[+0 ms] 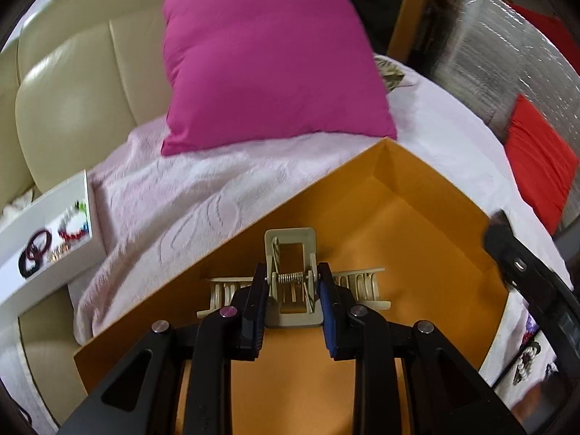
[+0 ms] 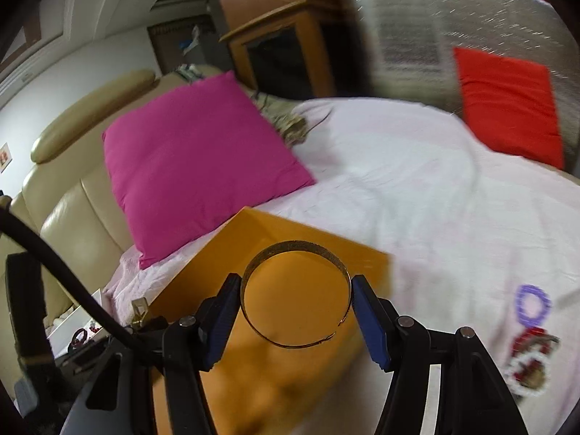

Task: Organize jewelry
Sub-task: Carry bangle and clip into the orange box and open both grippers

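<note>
Jaws of the left gripper point(image 1: 293, 302) clamp a beige hair claw clip point(image 1: 292, 282), its toothed long axis crosswise, over the orange box point(image 1: 417, 195), while the right gripper point(image 2: 295, 299) holds a gold bangle point(image 2: 295, 297) above the same box's near side.

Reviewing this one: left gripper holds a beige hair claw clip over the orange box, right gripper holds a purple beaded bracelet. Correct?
Not quite. The right gripper holds a gold bangle, as the right wrist view shows; the purple beaded bracelet lies on the blanket. The left gripper does hold the hair claw clip over the orange box.
</note>
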Demonstrator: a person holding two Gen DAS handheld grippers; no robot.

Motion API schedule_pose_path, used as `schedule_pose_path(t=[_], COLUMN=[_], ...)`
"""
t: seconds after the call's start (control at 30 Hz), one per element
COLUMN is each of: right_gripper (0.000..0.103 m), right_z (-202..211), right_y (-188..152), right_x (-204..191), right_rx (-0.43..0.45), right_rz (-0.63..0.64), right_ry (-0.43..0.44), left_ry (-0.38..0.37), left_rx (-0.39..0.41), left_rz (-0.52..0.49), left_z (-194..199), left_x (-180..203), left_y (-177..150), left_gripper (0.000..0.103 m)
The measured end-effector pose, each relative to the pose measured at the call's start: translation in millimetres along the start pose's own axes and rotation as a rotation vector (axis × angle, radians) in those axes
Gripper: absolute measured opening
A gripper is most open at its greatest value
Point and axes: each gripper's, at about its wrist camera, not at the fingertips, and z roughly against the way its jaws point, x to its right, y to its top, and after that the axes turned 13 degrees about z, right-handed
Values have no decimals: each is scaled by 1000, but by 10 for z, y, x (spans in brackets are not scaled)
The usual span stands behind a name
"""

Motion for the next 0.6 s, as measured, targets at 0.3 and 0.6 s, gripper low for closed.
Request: schedule_pose_path(t=[0.3, 0.6], right_gripper=[73, 73], right_z=[-480, 168], right_y=[135, 57], right_x=[-37, 395], right_rx=[-68, 57], right_rz=[-60, -128], right_ry=[39, -20], left_ry=[16, 5], left_rx=[-22, 67], left_rz=[-6, -44], left_z=[-54, 110], left_x=[-33, 126], left_y=[-33, -89], left_gripper=[34, 36])
